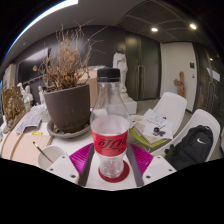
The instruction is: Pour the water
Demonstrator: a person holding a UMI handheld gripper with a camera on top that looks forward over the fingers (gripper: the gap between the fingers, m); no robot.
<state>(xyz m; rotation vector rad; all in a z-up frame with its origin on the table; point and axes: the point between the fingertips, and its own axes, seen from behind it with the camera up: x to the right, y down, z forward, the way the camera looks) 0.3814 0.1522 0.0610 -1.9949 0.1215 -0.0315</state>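
The clear bottle (110, 125) at centre frame wears a red label with white lettering and a pale cap. Magenta pads (82, 156) line the white claw (111, 168). At left, a grey-brown pot (68, 107) holds dry tan twigs.

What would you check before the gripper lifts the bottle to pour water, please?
1. Bottle stands between the fingers: ok.
2. Bottle upright on the table: ok.
3. Gripper closed on the bottle: not ok; the fingers look open, with a gap showing at each side.
4. Cap off for pouring: not ok; a white cap is still on.
5. Container to pour into: cannot tell; no cup is clearly visible.
6. Room to tilt: cannot tell; the potted plant stands close beside the bottle.
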